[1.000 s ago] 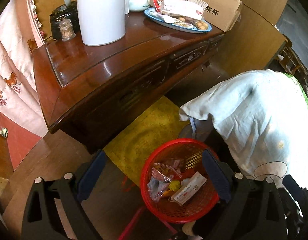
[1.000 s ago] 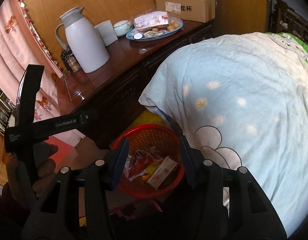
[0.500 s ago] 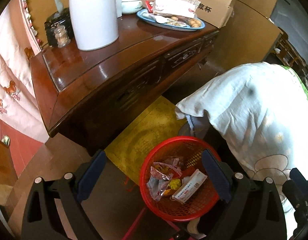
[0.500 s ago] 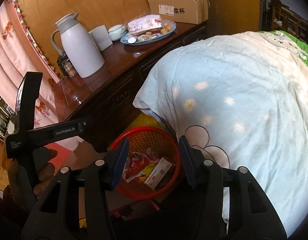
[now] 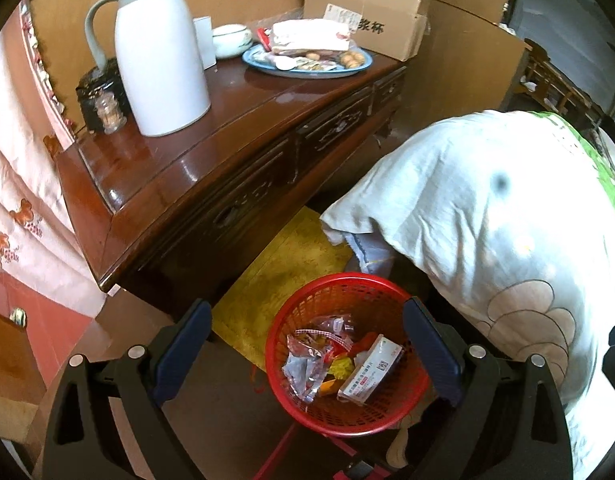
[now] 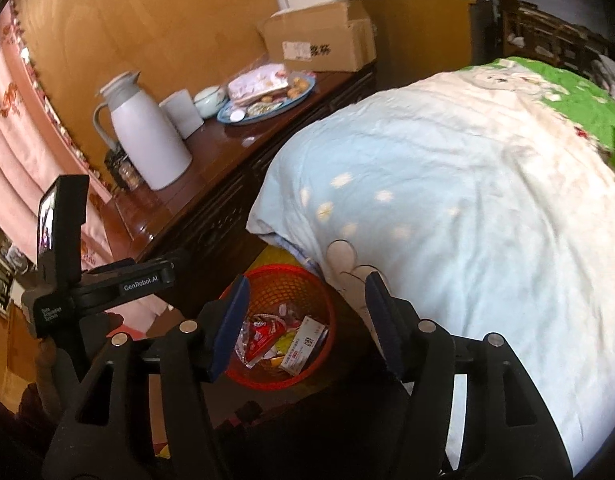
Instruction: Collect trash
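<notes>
So on my feed there's a dark wooden sideboard (image 5: 211, 176) with a big white thermos jug (image 5: 159, 52) on top, a little glass jar (image 5: 109, 114) just beside it and a white cup (image 6: 183, 114) behind. Further along sits a blue plate (image 5: 307, 66) piled with snacks, then a cardboard box (image 5: 371, 20). A light blue quilt (image 6: 447, 208) hangs off the bed, a yellow mat (image 5: 283, 268) lies on the floor, and I see pink curtains (image 5: 15, 184) on the left

Red mesh bin (image 5: 303, 312) upright on floor, w/ wrappers (image 5: 307, 364) & white box (image 5: 369, 376) inside.
</notes>
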The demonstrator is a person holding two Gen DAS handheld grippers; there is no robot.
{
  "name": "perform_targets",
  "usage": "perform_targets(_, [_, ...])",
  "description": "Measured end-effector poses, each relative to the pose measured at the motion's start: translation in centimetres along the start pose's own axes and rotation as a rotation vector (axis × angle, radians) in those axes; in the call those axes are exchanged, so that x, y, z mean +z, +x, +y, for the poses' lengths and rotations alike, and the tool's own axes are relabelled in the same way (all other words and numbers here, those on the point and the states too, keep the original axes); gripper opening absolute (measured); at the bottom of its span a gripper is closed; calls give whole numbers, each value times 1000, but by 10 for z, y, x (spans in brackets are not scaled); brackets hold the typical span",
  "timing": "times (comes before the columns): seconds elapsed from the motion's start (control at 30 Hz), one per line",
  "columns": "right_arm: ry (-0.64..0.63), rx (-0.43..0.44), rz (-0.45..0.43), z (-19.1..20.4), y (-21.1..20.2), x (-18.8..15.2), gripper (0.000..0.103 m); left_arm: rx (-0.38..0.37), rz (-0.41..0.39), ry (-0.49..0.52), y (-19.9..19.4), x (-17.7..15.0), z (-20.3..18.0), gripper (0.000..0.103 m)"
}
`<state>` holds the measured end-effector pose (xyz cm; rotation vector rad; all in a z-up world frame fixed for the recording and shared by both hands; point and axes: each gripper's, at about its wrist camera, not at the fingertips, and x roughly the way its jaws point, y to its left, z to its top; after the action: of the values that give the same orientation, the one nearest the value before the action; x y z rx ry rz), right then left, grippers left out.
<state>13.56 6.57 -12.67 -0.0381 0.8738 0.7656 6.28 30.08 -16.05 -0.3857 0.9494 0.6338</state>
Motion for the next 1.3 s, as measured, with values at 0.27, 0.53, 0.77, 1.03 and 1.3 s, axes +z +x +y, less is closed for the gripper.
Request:
perform_targets(0.27, [39,-33,-69,-6,-35,-13,61,-9,-37,44,-16,-11,-11,95])
perform_targets(0.53, [38,-67,-156,-2,-74,-30,65,-31,-77,67,-35,-20,-15,95])
perform_targets(0.77, [79,-92,-205,-17,-100,-45,70,-47,-102,120,-47,-29,-33,96])
perform_targets(1.03, [158,-205,-170,-61,-99,-59,87,-35,-92,192,-40,-40,-52,97])
perform_targets(1.3, [282,-436,-122,-142,-98,-70,91,-26,-68,295,-26,-47,-89,97])
